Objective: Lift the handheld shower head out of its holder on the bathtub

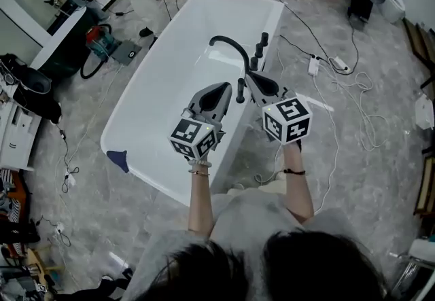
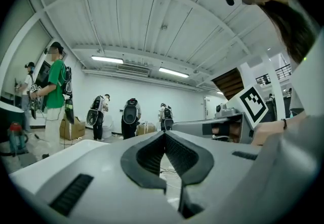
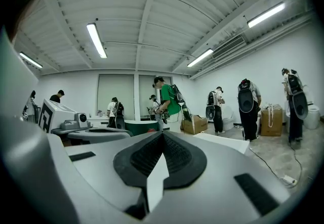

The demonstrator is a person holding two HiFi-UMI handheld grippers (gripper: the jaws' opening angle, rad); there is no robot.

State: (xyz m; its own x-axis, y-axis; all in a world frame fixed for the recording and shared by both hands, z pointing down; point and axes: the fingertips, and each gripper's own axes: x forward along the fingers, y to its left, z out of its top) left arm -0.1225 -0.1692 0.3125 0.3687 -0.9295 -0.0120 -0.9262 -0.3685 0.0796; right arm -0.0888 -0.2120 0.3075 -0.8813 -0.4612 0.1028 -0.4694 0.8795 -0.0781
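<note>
Between the jaws of the left gripper (image 2: 164,136): nothing, they're pressed together at the tip. Same on the right gripper (image 3: 162,136), shut and empty. Both are held roughly level over the near end of the bathtub (image 1: 139,92), left one above the basin, right one above the right rim, noses toward the black fittings. Handheld shower head (image 1: 240,90): my read is it's the upright black stick on the right rim, seated in its holder, just past the two gripper tips. The curved spout (image 1: 228,45) and more black knobs (image 1: 264,40) sit farther along that rim. Step: approach, no contact yet. Next move needs one gripper spread first (the right looks closest), then closed round the stick and drawn straight up to clear the holder. Tub stands on a grey marbled floor (image 1: 367,177), with cables (image 1: 353,79) and a power strip (image 1: 314,65) to the right. Far side: people (image 3: 169,99) in backpack rigs, cardboard boxes (image 3: 195,124), strip lights (image 3: 96,40) overhead.
</note>
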